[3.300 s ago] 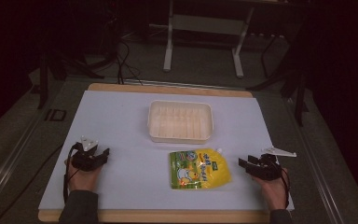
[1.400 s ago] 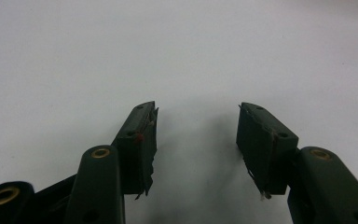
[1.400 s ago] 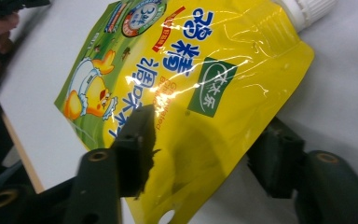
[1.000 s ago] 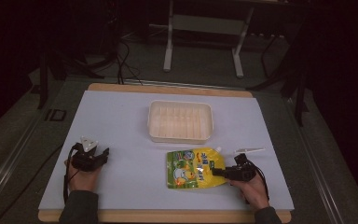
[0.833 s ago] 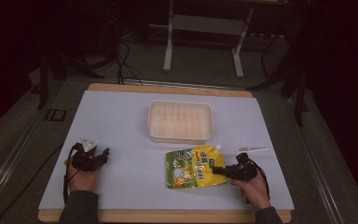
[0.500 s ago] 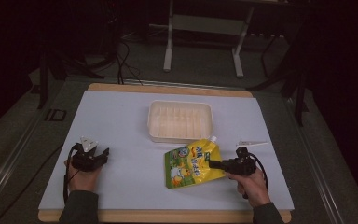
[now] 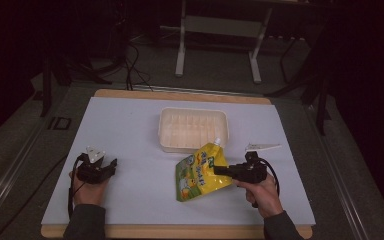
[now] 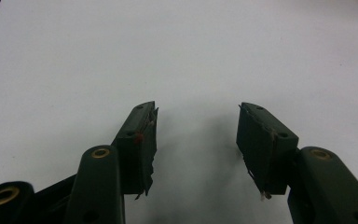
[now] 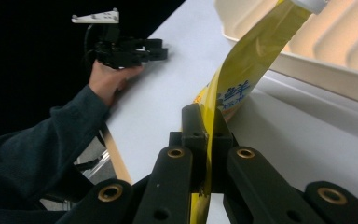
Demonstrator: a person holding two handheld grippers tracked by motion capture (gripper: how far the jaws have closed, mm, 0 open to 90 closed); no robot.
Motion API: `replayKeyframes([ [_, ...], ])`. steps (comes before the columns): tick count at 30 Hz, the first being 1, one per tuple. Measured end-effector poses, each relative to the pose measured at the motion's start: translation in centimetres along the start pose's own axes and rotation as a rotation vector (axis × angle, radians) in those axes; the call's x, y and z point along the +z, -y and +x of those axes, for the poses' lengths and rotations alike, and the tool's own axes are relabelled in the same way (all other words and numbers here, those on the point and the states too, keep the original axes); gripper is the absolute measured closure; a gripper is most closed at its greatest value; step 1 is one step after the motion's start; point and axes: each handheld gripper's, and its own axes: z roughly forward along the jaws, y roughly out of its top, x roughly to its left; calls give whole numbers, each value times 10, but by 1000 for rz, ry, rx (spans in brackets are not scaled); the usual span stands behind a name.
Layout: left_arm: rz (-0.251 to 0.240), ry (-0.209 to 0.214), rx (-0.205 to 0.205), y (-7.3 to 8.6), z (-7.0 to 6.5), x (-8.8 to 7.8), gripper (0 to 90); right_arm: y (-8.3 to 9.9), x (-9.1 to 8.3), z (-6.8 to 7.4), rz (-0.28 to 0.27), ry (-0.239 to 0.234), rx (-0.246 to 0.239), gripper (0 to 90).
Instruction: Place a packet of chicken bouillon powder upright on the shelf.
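A yellow spouted pouch (image 7: 200, 172) is tipped up off the white mat, its white cap (image 7: 218, 141) near the front wall of the cream tray (image 7: 193, 127). My right gripper (image 7: 220, 171) is shut on the pouch's right edge. In the right gripper view the pouch (image 9: 242, 79) runs up from between the closed jaws (image 9: 207, 126) towards the tray (image 9: 317, 51). My left gripper (image 7: 109, 167) rests at the mat's left side. It is open, with only bare mat between its fingers (image 8: 196, 126). It also appears far off in the right gripper view (image 9: 135, 51).
The white mat (image 7: 130, 125) lies on a wooden board (image 7: 180, 95) whose edge shows at front and back. Metal stand legs (image 7: 217, 45) and cables lie on the dark floor behind the table.
The right gripper has closed on the pouch's right edge and risen, tilting the pouch up with its cap towards the tray. The left hand has stayed where it was.
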Motion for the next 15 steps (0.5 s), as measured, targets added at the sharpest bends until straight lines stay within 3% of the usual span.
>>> replayKeyframes([
  [15, -1, 2, -4, 0, 0, 0, 469, -23, 25, 21, -11, -52, -77, 900],
])
